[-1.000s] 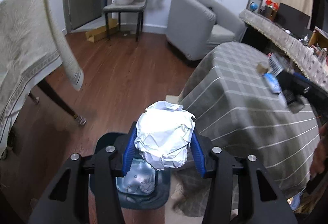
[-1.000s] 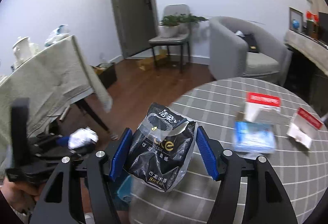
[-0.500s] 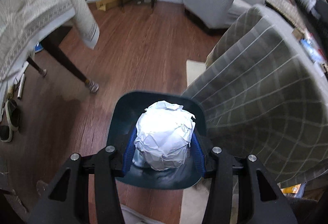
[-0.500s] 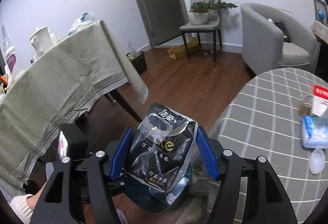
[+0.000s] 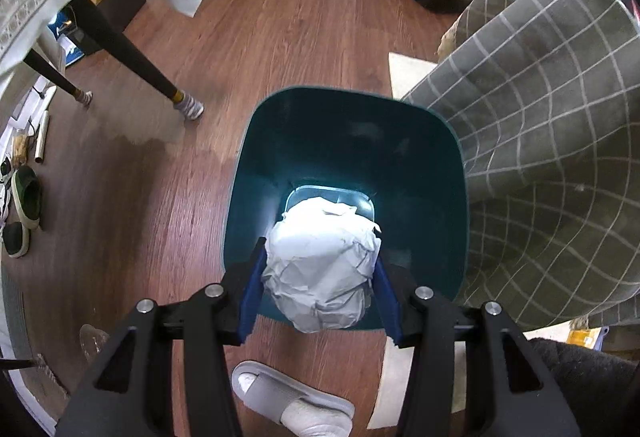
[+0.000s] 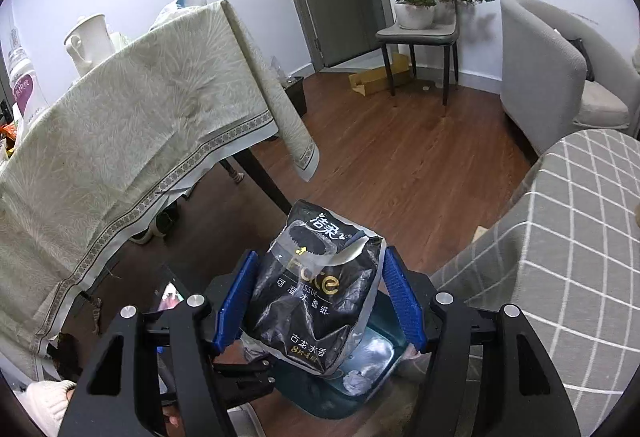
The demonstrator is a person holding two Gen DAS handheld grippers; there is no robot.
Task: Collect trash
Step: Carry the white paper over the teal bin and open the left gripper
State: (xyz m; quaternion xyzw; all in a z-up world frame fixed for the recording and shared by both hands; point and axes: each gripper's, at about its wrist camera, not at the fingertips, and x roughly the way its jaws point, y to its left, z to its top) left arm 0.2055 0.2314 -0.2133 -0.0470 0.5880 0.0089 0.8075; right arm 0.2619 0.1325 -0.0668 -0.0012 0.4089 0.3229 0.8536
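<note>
A crumpled ball of white paper sits between the blue pads of my left gripper, which is shut on it and points steeply down over the mouth of a dark teal trash bin. My right gripper is shut on a black tissue packet with gold lettering. Below that packet the same trash bin shows, with crumpled trash at its bottom. Part of the other black gripper lies low at the left of the right wrist view.
The bin stands on a wood floor beside a table draped in grey checked cloth. A second table with a pale cloth is at the left. A slippered foot is near the bin. A chair with a plant and a grey armchair stand further back.
My left gripper has dropped and tipped downward, so the bin now fills its view under the paper ball. My right gripper has swung left off the checked table towards the bin, still gripping the packet.
</note>
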